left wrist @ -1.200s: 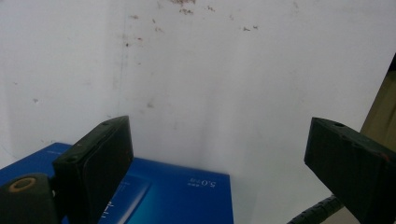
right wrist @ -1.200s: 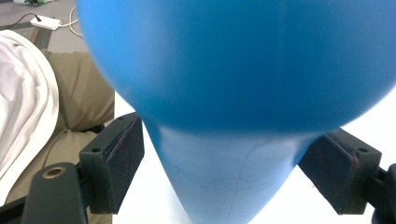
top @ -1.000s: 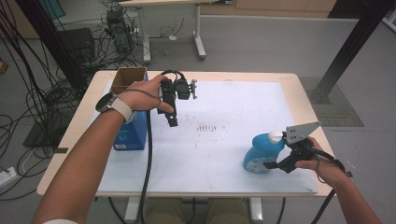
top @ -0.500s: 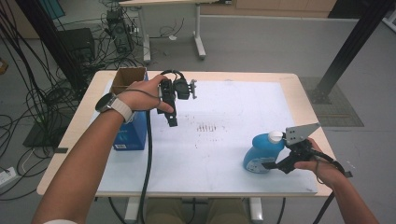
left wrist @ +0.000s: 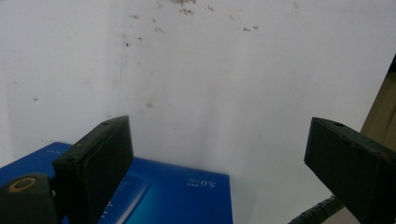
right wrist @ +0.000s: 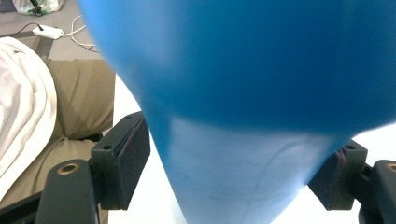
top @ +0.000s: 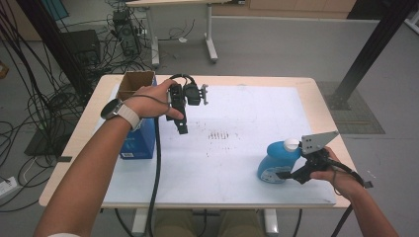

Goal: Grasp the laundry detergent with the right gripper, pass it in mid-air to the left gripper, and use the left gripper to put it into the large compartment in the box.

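forearm and hand (top: 148, 101) enter from the lower left of the high view and reach up to centre-left, wrist wearing a watch, holding the left gripper (top: 182, 129) above the white table sheet (top: 237, 108) with its tips pointing down. in the left gripper view its jaws stand wide apart with nothing between them, over the blue cardboard box (left wrist: 154, 193) at the bottom left.

at lower right of the high view stands the blue plastic bottle with a white cap (top: 276, 163), upright, long axis vertical, cap up. the right hand (top: 331, 173) comes from the bottom right corner, holding the right gripper (top: 285, 175) level, pointing left at the bottle's lower body. its jaws, about half open, have just been closing, bottle (right wrist: 243, 93) between them; whether the pads (right wrist: 133, 158) press it i cannot tell.
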Motion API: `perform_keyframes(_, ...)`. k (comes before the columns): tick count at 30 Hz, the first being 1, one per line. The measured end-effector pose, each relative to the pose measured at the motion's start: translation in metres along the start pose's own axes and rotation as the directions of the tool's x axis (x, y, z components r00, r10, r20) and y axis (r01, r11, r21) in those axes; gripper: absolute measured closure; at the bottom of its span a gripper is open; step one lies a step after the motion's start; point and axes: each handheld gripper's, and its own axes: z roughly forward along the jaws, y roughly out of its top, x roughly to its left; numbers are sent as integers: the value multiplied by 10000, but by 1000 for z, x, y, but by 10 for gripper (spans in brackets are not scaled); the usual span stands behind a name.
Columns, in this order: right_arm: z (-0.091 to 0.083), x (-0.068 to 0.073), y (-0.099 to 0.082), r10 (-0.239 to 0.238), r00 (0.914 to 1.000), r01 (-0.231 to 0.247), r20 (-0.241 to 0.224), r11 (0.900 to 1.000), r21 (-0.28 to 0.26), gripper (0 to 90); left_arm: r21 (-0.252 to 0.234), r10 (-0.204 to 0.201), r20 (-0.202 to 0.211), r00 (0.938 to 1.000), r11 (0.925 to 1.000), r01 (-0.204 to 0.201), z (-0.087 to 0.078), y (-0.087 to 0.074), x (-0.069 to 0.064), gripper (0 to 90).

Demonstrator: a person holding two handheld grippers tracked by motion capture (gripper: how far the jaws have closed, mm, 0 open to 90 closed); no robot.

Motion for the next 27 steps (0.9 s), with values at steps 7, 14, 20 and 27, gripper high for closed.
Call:
perform_keyframes(7,0,1,-1,-46,10000,46,52,10000,-46,245,-20,-24,7,10000,10000,24,0,0,0,83)
perform_keyframes(14,3,1,-2,-60,10000,61,63,9999,-94,256,-4,25,6,10000,10000,-25,0,0,0,84)
perform_keyframes(20,4,0,-2,-87,9999,88,56,9998,-181,280,-2,-7,5,10000,10000,7,0,-1,1,83)
perform_keyframes(27,5,0,-2,-75,9999,77,80,9995,-295,284,-14,-8,15,10000,10000,8,0,-1,1,84)
